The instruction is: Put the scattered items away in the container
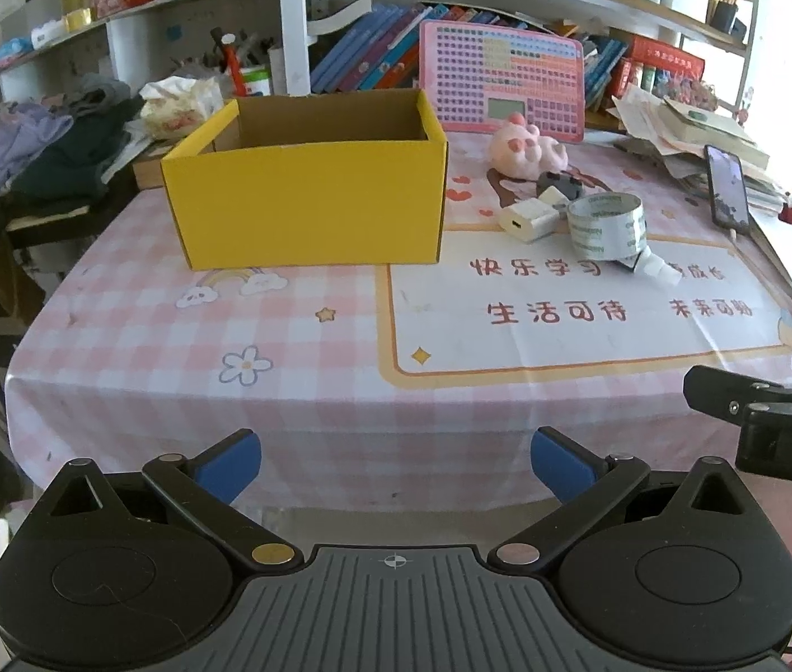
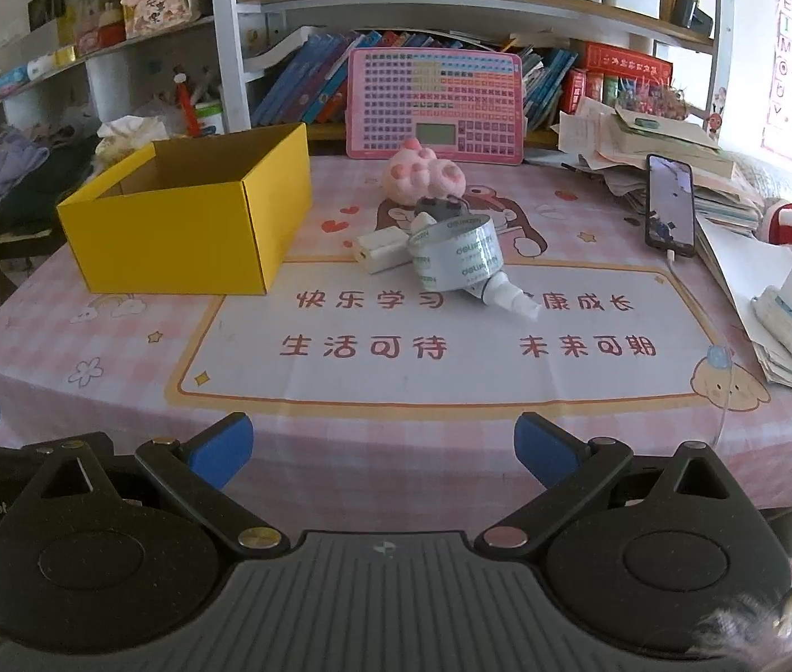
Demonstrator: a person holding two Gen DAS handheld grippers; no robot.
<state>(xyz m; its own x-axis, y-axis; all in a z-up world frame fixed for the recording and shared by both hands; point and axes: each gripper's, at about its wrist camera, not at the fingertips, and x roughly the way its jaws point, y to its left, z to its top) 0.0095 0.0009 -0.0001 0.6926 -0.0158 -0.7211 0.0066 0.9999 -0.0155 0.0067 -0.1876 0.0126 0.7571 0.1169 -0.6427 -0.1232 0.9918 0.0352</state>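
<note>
Left gripper [image 1: 396, 462] wide apart, empty, short of the table's near edge; right gripper [image 2: 384, 451] likewise spread, holding nothing. Ahead, yellow box [image 2: 188, 224] sits open on the tablecloth [image 2: 340, 448]. Right of it cluster the tape roll [image 2: 454, 252], white charger [image 2: 382, 249], small tube [image 2: 510, 297] and pink plush [image 2: 423, 176].

1. Box [image 1: 306, 207]: yellow cardboard, brown inside, open-topped, upright on the pink checked cloth, left of the other items; nothing shows inside it.
2. Pink toy [image 2: 423, 176]: soft, paw-shaped, lying farthest back in the cluster.
3. Grey item [image 2: 435, 207]: small and dark, just in front of the toy, partly hidden.
4. Charger [image 2: 382, 252]: white block, lying flat, nearest the box.
5. Tape [image 2: 454, 257]: clear roll, tilted, leaning against the charger and over the tube.
6. Tube [image 2: 507, 294]: white, lying flat, poking out from under the tape.
</note>
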